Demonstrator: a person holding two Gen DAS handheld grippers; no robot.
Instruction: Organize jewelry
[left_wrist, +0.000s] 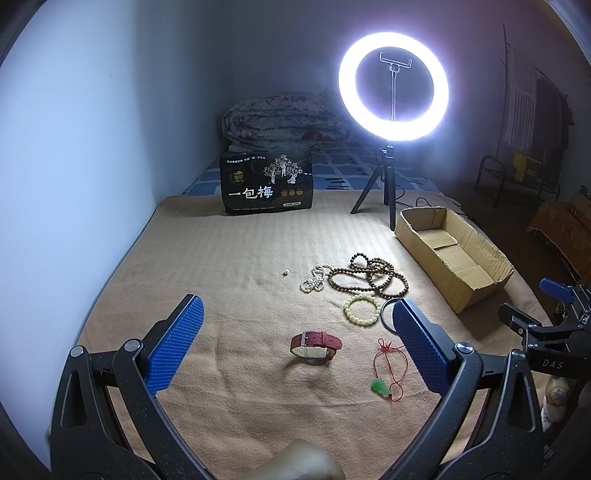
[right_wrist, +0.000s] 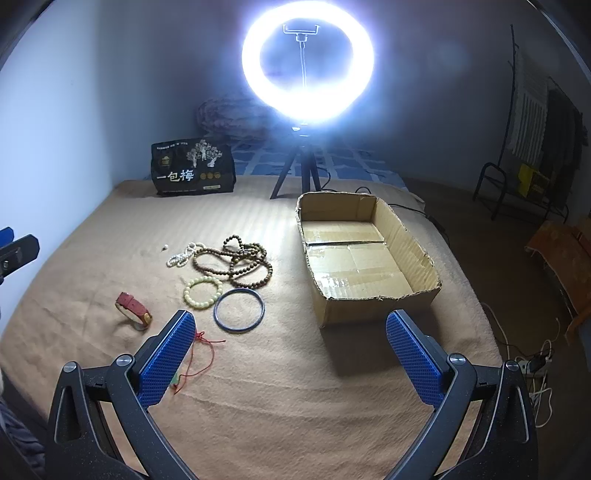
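From the left wrist, the left hand-held gripper (left_wrist: 297, 349) is spread wide and empty above a tan blanket (left_wrist: 229, 266) on a bed. Between its blue pads lie a red-strapped watch (left_wrist: 314, 345) standing on edge and a green pendant on a red cord (left_wrist: 386, 373). Farther off sit a pale bead bracelet (left_wrist: 362, 311), a tangled brown bead necklace (left_wrist: 371, 277) and a white pearl strand (left_wrist: 313, 279).

From the right wrist, the right hand-held gripper (right_wrist: 291, 356) is likewise spread, holding nothing. A dark bangle (right_wrist: 239, 310) lies just beside the pale bracelet, left of an open cardboard box (right_wrist: 413, 254) that is empty.
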